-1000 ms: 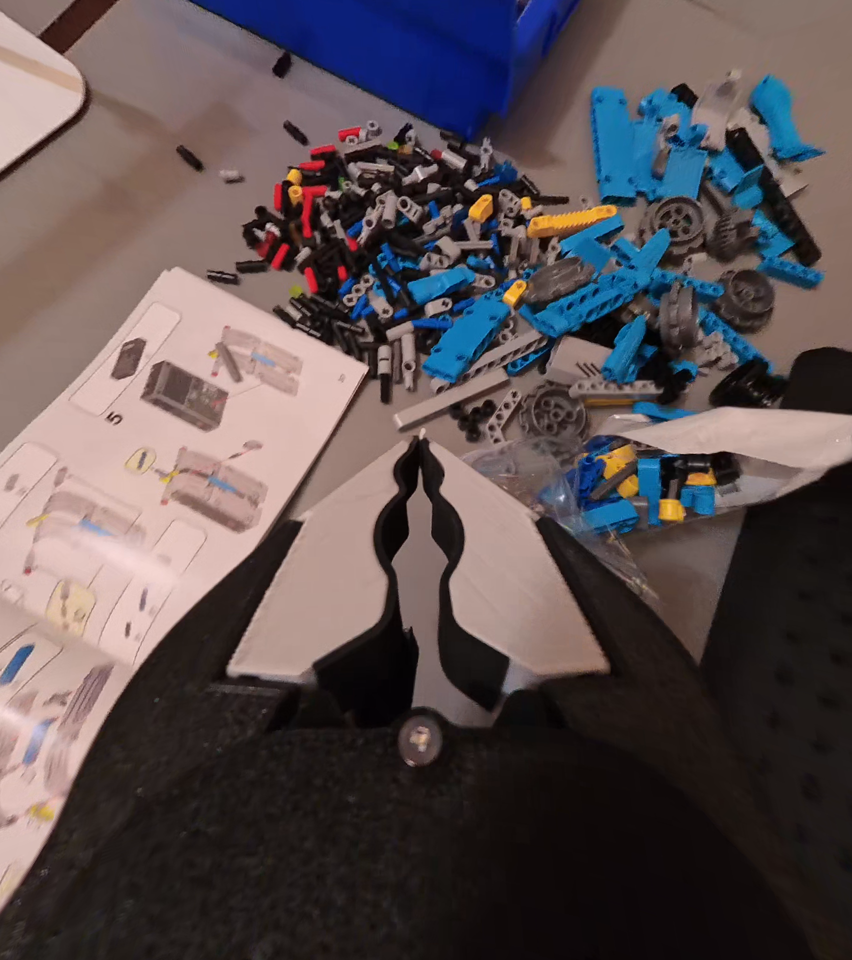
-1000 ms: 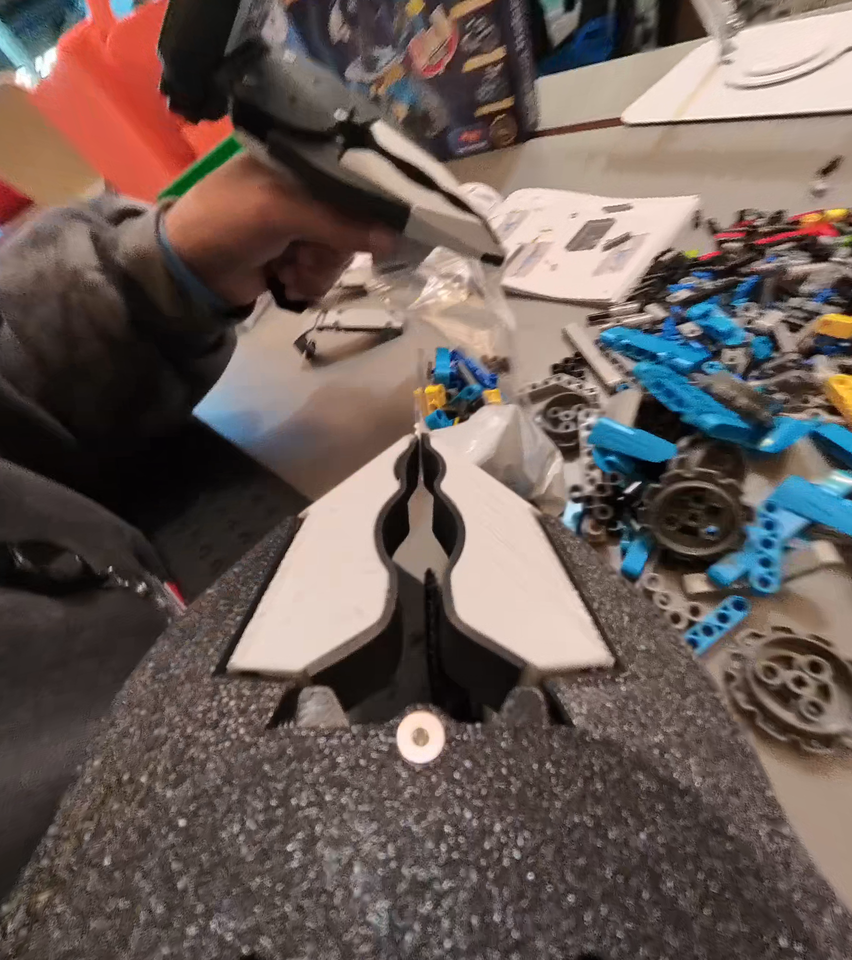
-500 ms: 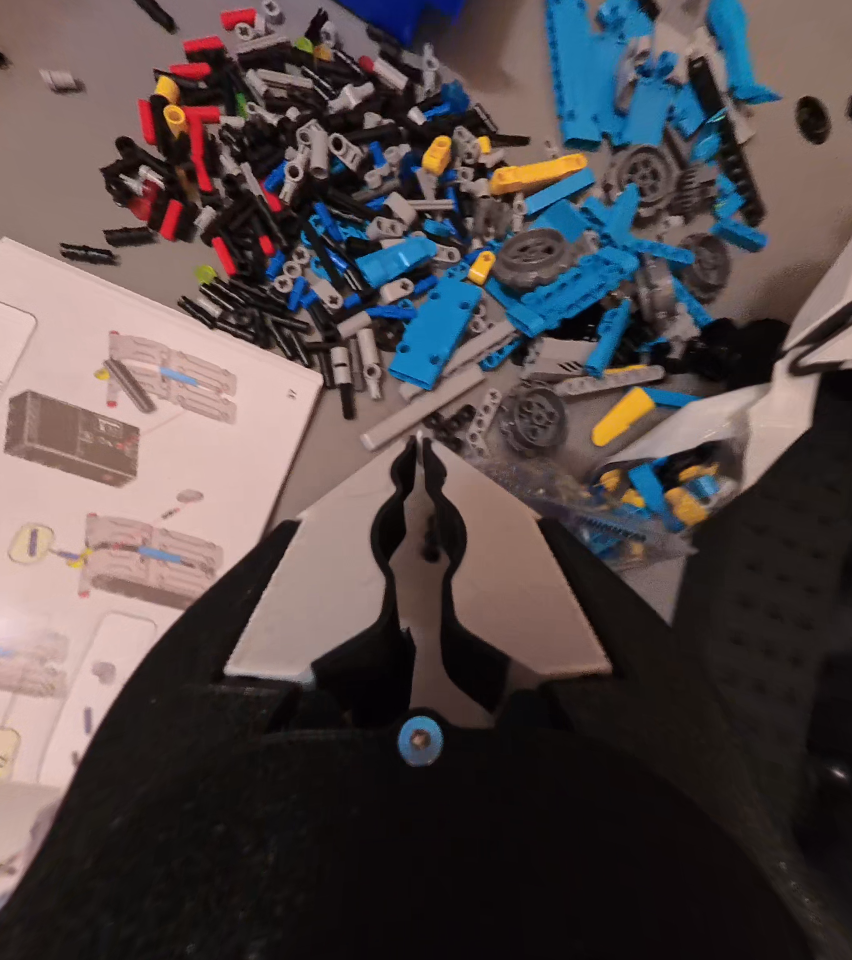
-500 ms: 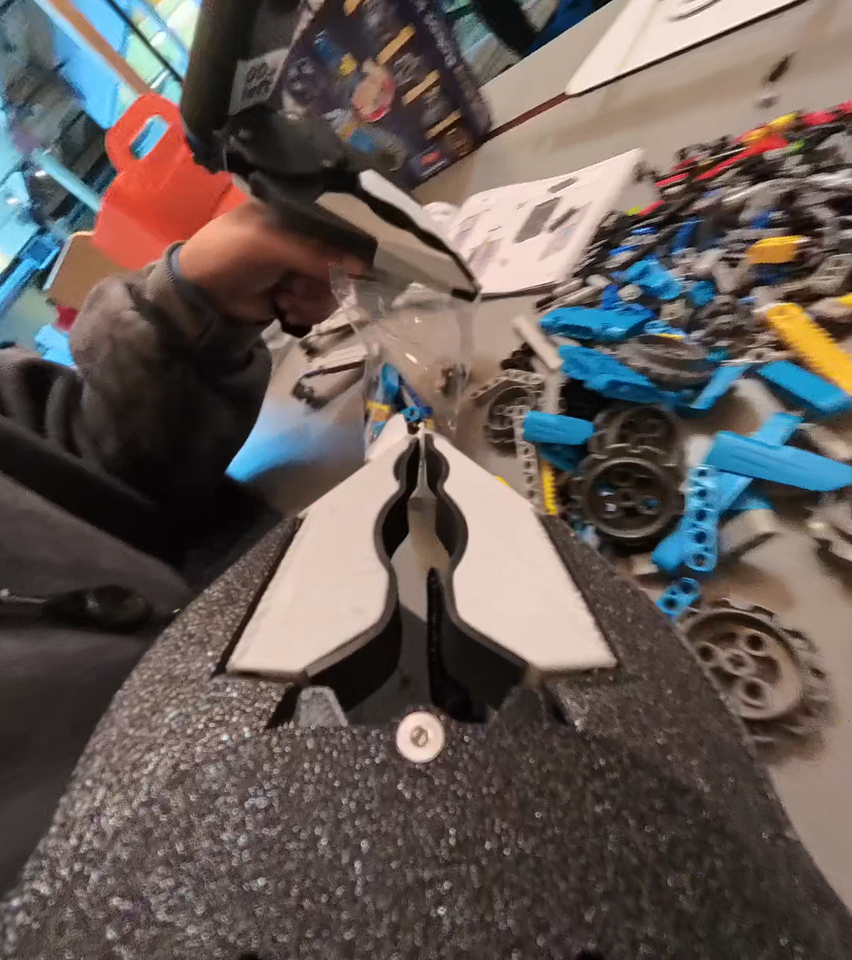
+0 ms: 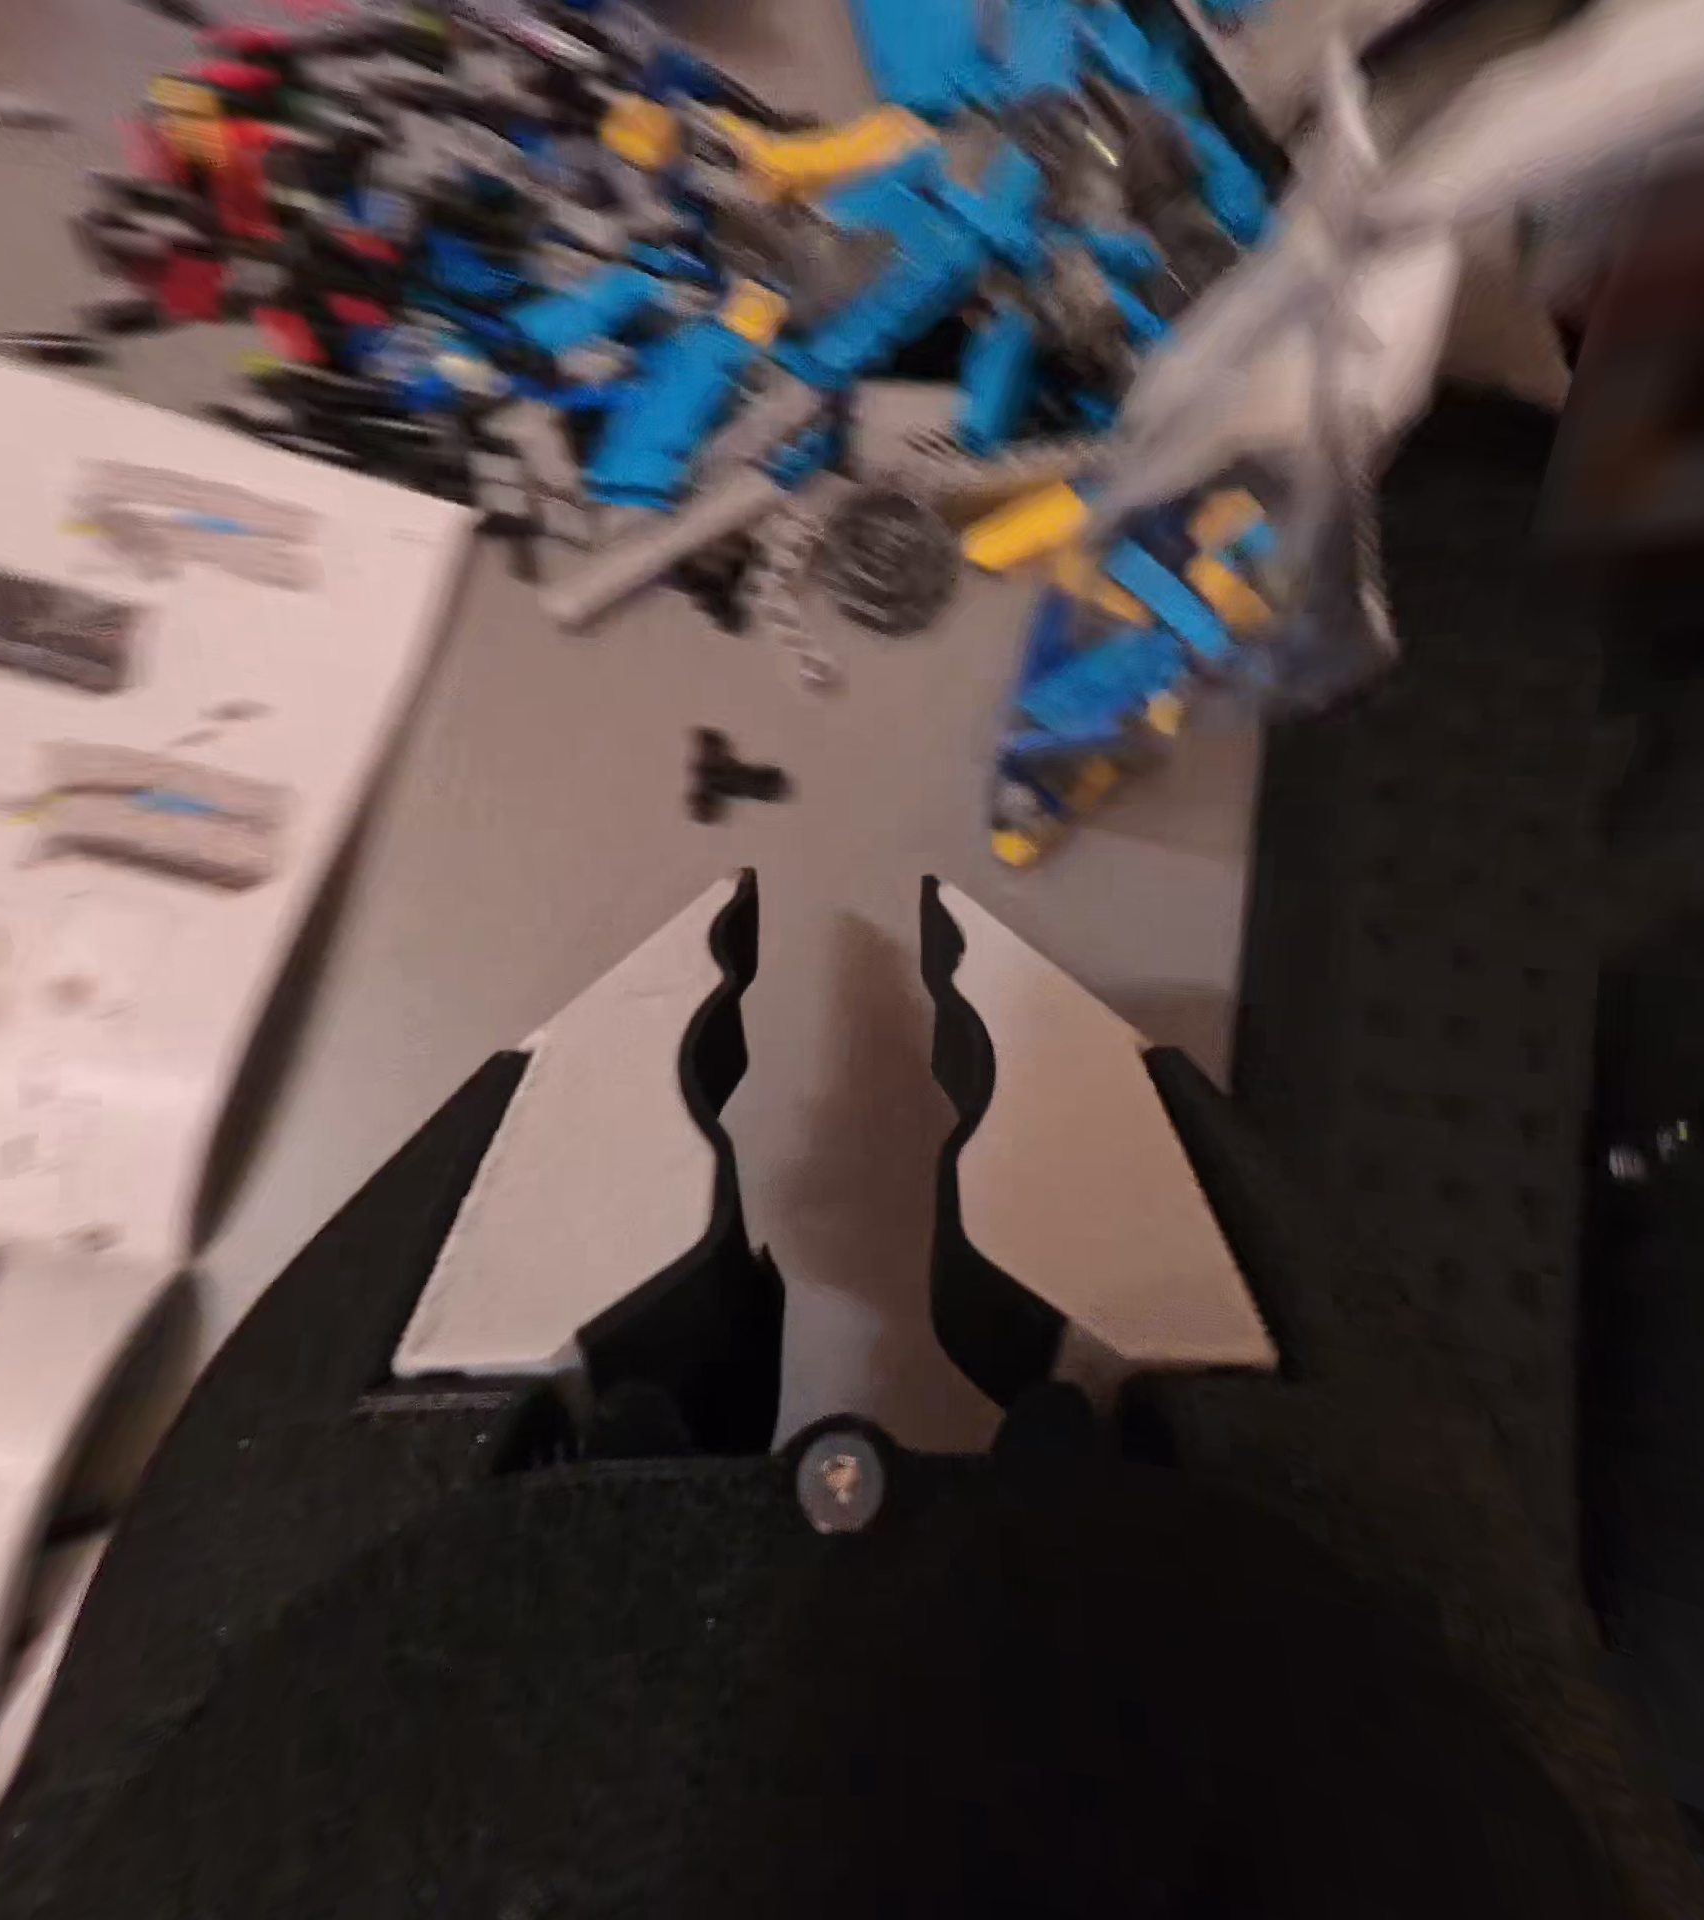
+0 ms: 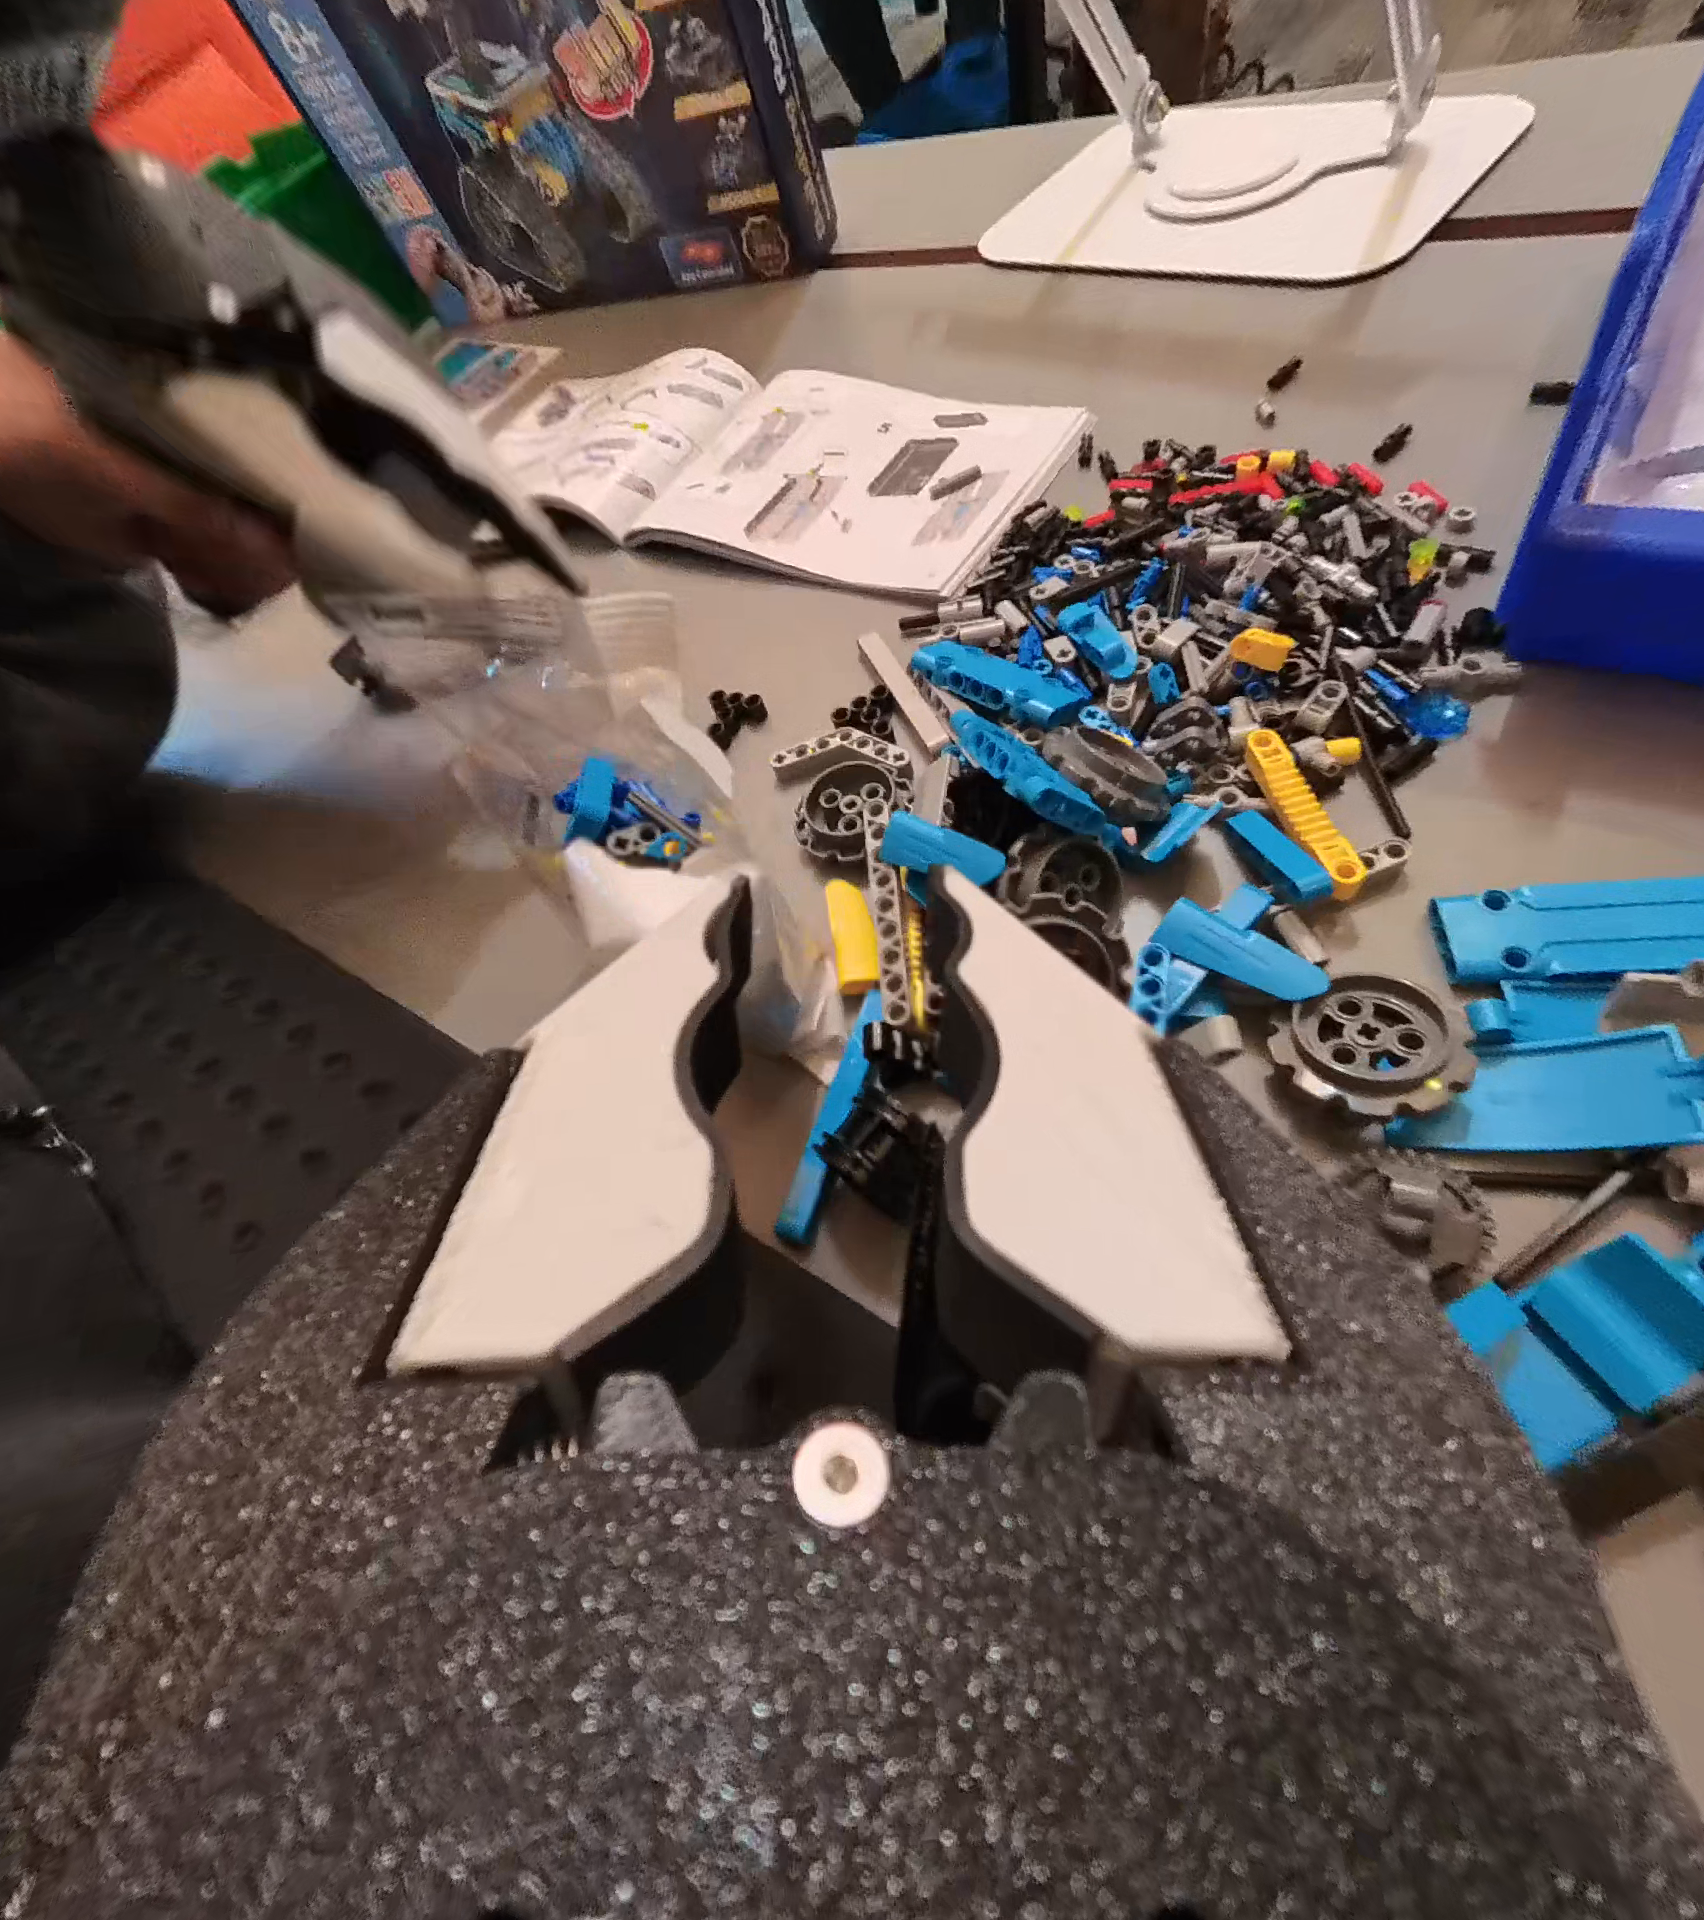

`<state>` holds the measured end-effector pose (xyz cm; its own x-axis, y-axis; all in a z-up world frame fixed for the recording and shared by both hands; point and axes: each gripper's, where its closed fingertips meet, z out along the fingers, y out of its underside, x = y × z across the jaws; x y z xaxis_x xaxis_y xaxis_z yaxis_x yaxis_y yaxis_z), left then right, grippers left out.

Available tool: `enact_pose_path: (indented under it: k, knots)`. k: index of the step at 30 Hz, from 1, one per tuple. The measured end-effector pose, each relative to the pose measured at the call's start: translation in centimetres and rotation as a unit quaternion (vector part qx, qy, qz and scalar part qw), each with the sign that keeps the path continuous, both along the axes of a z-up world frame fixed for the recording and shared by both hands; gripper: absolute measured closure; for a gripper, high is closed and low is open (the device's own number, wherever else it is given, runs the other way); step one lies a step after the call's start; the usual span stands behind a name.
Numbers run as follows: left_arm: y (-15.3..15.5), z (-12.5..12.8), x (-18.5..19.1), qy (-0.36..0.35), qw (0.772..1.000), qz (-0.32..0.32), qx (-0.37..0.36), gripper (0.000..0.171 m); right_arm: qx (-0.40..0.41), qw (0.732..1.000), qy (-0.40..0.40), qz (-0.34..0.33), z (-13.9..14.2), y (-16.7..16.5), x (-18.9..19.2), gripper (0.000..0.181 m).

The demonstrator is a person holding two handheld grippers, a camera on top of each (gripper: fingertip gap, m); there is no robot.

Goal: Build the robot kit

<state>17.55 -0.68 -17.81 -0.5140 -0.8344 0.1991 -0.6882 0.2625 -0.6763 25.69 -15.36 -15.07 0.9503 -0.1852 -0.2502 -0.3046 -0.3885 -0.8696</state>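
A clear plastic bag (image 6: 609, 769) with blue and yellow building pieces sags onto the grey table (image 6: 1087, 312). Its white end lies just ahead of my right gripper (image 6: 843, 883), which is open with nothing between its jaws. Loose blue, yellow and grey pieces lie on the table under it. My left gripper (image 5: 837, 883) is open and empty above bare table, with a small black piece (image 5: 728, 779) just ahead of it. The left wrist view is blurred, and the bag (image 5: 1232, 540) shows at its right. The left gripper (image 6: 515, 582) hangs over the bag's clear end.
A big pile of small pieces (image 6: 1191, 644) covers the table's middle. An open instruction booklet (image 6: 806, 468) lies behind it. A blue bin (image 6: 1658, 520) stands at the right, a printed box (image 6: 567, 156) and a white stand base (image 6: 1243, 187) at the back. A black perforated surface (image 6: 204, 1039) lies at the near left. There is about 20 cm between the tips of the two grippers.
Both grippers were shut on the bag's ends and have opened. The bag has dropped toward the table and more pieces lie under the right gripper. The left gripper is moving fast.
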Motion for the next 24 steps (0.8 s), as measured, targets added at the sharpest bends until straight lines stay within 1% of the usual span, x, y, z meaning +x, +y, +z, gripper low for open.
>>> enact_pose_path:
  k: [2,3,4,6,9,11,13,15,16,17,19,21,24]
  knots:
    - [-3.4,-2.0,-1.9,-0.004,0.997,-0.068,0.026,0.141,0.015,1.0,0.022,0.008,0.0,0.7,-0.3,0.149]
    - [-4.3,-3.1,-2.4,0.0,0.996,-0.083,0.043,0.141,0.02,0.999,0.034,0.012,0.0,1.1,-0.4,0.149]
    - [-4.7,-4.0,-2.2,0.003,0.995,-0.08,0.055,0.141,0.022,0.999,0.04,0.015,0.0,1.4,-0.5,0.149]
    - [-5.8,-4.9,-2.0,0.01,0.996,-0.076,0.036,0.141,0.017,0.999,0.04,0.014,-0.1,1.6,-0.4,0.15]
    - [-6.2,-4.9,-0.7,0.0,0.999,-0.045,0.006,0.142,0.011,0.999,0.031,0.013,-0.3,1.9,-0.5,0.151]
    - [-6.4,-4.9,-0.2,-0.01,0.999,-0.045,0.0,0.145,0.009,0.999,0.03,0.012,-0.5,2.0,-0.7,0.152]
    - [-7.2,-4.9,-0.1,-0.023,0.998,-0.061,-0.003,0.15,0.006,0.999,0.032,0.012,-0.8,2.2,-0.9,0.152]
    - [-8.3,-4.6,-0.7,-0.028,0.995,-0.097,-0.014,0.159,0.006,0.999,0.032,0.012,-0.9,2.2,-1.0,0.152]
    - [-8.8,-4.3,-1.0,-0.028,0.993,-0.107,-0.028,0.163,0.006,1.0,0.029,0.011,-0.8,2.1,-1.0,0.152]
    - [-9.1,-3.9,-1.1,-0.027,0.993,-0.109,-0.047,0.171,0.006,1.0,0.024,0.01,-0.7,1.9,-1.0,0.152]
    - [-9.5,-3.2,-1.3,-0.009,0.99,-0.098,-0.096,0.171,0.011,1.0,0.014,0.005,-0.3,1.4,-0.7,0.152]
    - [-9.2,-3.0,-1.5,0.013,0.988,-0.079,-0.131,0.171,0.012,1.0,0.009,-0.001,-0.1,0.5,-0.3,0.152]
    - [-8.9,-2.5,-2.0,0.056,0.977,-0.048,-0.199,0.171,-0.002,1.0,0.005,0.001,-0.5,-1.1,-0.1,0.152]
